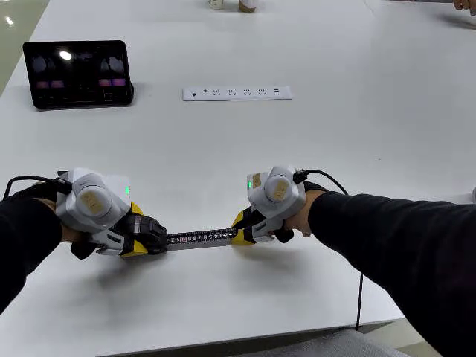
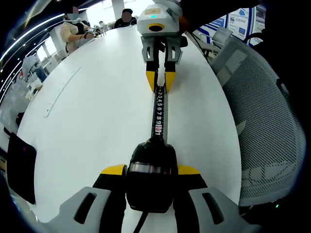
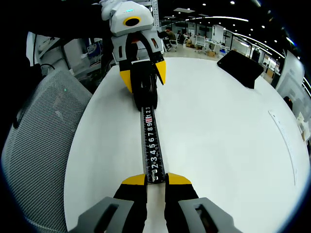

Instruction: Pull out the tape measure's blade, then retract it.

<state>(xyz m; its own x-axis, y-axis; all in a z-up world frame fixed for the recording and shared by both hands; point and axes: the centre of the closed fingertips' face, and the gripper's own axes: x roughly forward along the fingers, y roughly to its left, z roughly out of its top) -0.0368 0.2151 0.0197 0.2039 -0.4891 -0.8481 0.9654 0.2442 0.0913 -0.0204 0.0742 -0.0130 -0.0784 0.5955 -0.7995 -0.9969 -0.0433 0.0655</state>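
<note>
At the near edge of the table point(image 1: 297, 149), the left gripper point(image 1: 134, 234) clamped the tape measure case point(image 2: 151, 174); the right gripper point(image 3: 156, 179) pinched the tip of the partly drawn blade point(image 3: 151, 141). That pinch looked shallow, and any slip would have let the blade snap back.

This looks like an open-plan office. A long white table point(image 1: 335, 134) carries a power strip point(image 1: 236, 93) lying flat out on its top and a dark tablet point(image 1: 76, 72) propped near its far left corner. A grey mesh office chair point(image 2: 262, 111) stands just beside the table's near edge, and people point(image 2: 73, 29) sit at its far end. Beyond the table, rows of ceiling lights point(image 3: 228, 18) run over what seem to be more desks point(image 3: 204, 43), though these are small and blurred.
</note>
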